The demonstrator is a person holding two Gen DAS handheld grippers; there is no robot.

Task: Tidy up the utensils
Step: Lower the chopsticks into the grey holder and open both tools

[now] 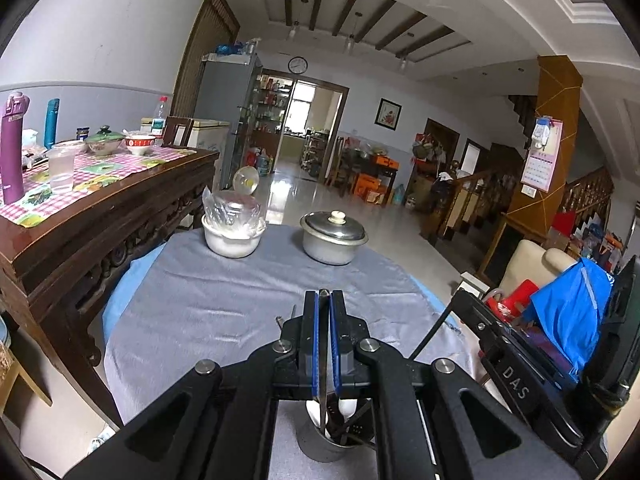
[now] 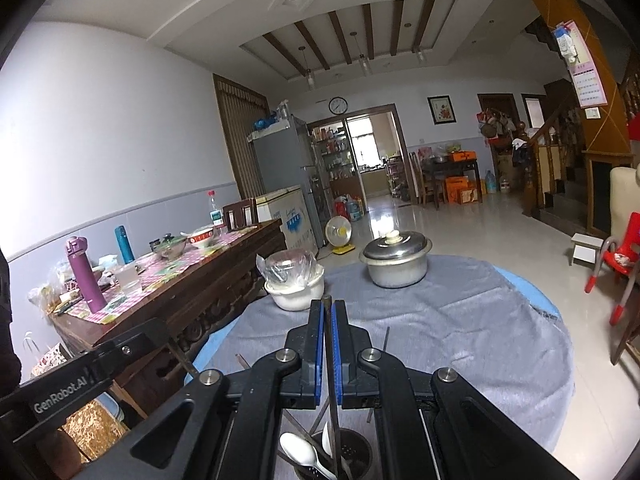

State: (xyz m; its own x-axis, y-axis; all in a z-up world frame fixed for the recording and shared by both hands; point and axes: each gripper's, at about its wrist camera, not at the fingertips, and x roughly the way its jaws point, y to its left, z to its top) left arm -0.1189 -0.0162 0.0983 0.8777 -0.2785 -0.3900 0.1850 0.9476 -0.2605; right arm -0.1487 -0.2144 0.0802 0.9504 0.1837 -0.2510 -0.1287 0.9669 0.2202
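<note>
Two grippers, left (image 1: 325, 300) and right (image 2: 328, 308); each clamps one utensil.

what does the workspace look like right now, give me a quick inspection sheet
surface: round table under a grey cloth.
job's things: metal utensil cup holding a white spoon and dark sticks.
clutter: lidded metal pot; white bowl with a plastic bag in it.
grippers: left gripper shut on a thin dark utensil over the cup; right gripper shut on a thin dark utensil too.
cables: nothing seen.
surroundings: wooden side table with bottles and bowls, fridge, fan, red chair.
</note>
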